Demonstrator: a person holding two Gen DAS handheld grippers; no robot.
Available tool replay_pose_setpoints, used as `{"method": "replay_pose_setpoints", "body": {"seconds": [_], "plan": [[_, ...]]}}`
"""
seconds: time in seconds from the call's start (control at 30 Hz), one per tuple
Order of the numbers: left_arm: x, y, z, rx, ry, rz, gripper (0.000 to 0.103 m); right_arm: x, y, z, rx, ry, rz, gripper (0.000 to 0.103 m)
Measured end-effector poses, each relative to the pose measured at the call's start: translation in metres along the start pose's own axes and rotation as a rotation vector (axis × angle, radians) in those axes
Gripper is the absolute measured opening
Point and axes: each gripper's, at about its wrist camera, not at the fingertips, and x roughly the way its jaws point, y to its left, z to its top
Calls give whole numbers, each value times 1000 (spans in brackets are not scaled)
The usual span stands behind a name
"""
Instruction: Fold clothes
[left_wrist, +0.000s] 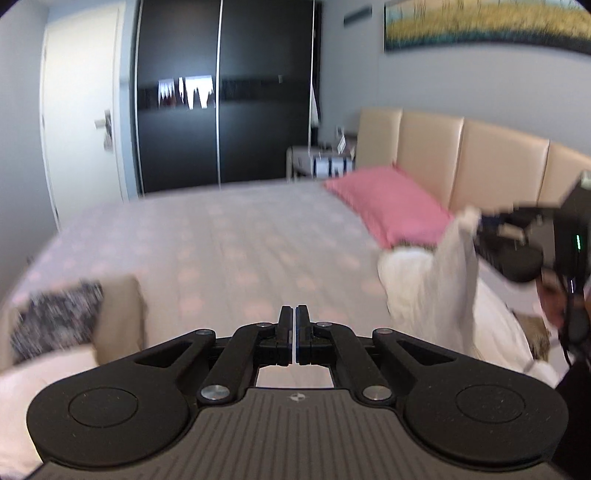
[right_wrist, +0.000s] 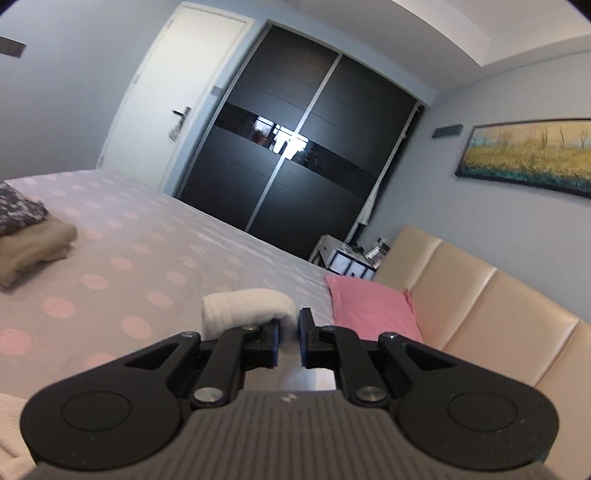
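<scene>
A white garment (left_wrist: 443, 280) hangs in a fold at the right, and the rest of it lies bunched on the dotted bed (left_wrist: 240, 251). My right gripper (left_wrist: 480, 221) is shut on the garment's upper corner and holds it above the bed. In the right wrist view the same white garment (right_wrist: 247, 308) drapes over the left finger of the right gripper (right_wrist: 290, 321), whose jaws stand narrowly apart around the cloth. My left gripper (left_wrist: 294, 314) is shut over the middle of the bed, and nothing shows between its fingers.
A pink pillow (left_wrist: 388, 206) lies against the beige headboard (left_wrist: 480, 158). A folded stack of beige and patterned clothes (right_wrist: 29, 236) sits at the bed's left side. Beyond the bed are a black wardrobe (right_wrist: 295, 147), a white door (right_wrist: 173, 85) and a nightstand (right_wrist: 347, 262).
</scene>
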Motion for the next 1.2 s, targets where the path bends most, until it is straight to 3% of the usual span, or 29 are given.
{"method": "replay_pose_setpoints", "body": {"seconds": [0.23, 0.37, 0.53, 0.63, 0.87, 1.0, 1.07, 1.13, 1.2], "plan": [[72, -16, -86, -75, 261, -172, 4, 70, -19, -34, 89, 86, -67, 12], [96, -42, -118, -84, 353, -252, 10, 95, -23, -53, 111, 119, -70, 12], [123, -77, -136, -129, 428, -355, 18, 112, -27, -60, 110, 135, -53, 12], [139, -98, -141, -144, 447, -386, 26, 114, -31, -60, 116, 132, -39, 12], [170, -124, -160, -138, 532, -343, 38, 109, -31, -59, 121, 121, -6, 12], [184, -134, -171, -147, 578, -327, 38, 104, -29, -57, 117, 106, 0, 12], [186, -131, -172, -165, 585, -311, 20, 101, -28, -58, 114, 102, -4, 12], [184, -124, -173, -183, 582, -289, 7, 99, -28, -59, 114, 99, -12, 12], [180, -114, -172, -207, 564, -262, 4, 96, -30, -60, 124, 101, -26, 12]]}}
